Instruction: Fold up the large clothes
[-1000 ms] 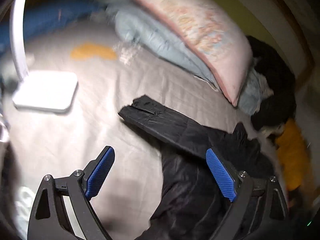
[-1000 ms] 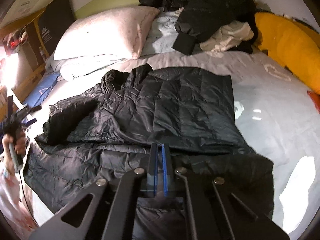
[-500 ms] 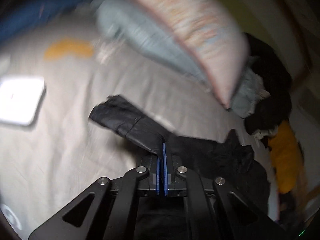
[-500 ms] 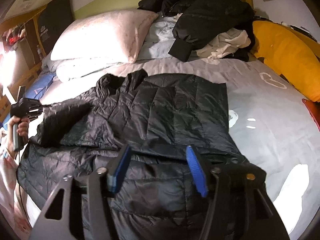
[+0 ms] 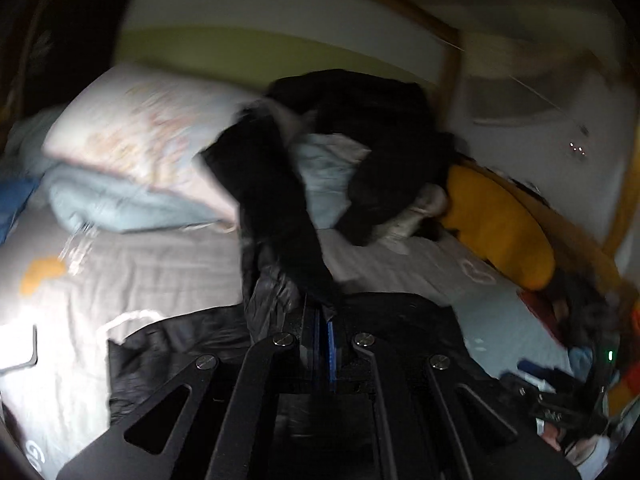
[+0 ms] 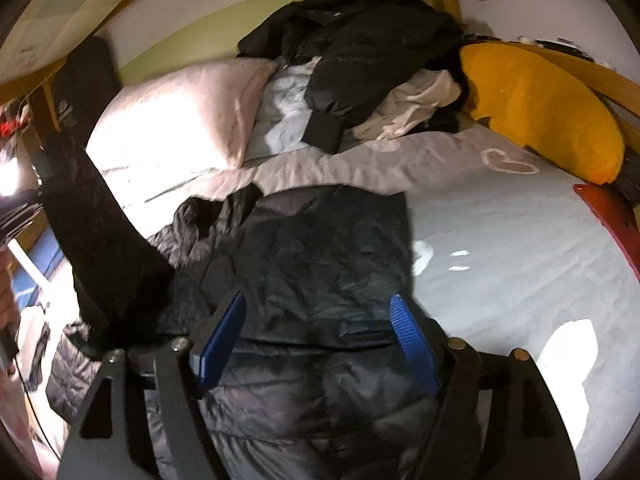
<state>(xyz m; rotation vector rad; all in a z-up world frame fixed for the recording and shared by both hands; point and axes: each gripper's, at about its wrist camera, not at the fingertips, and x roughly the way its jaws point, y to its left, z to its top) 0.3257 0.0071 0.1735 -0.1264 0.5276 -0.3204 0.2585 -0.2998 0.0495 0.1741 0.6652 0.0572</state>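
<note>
A black puffer jacket [image 6: 320,264] lies spread on the grey bed sheet [image 6: 500,248]. My left gripper [image 5: 325,320] is shut on the jacket's sleeve [image 5: 280,216], which rises from the jaws, lifted off the bed. In the right wrist view the same sleeve [image 6: 92,232] hangs raised at the left. My right gripper [image 6: 316,304] hovers over the jacket's lower part. Its jaws are opening, and the blue pads [image 6: 222,336] stand apart and press on nothing; the fabric lies beneath them.
At the head of the bed lie a pink pillow [image 6: 180,116], a light blue duvet [image 5: 120,204] and a pile of dark clothes [image 6: 360,52]. A yellow cushion [image 6: 540,112] lines the right side. A hand [image 6: 6,304] shows at the far left.
My left gripper shut on the sleeve and swung it up off the bed towards the jacket. My right gripper let go of the hem, opened wide and rose a little.
</note>
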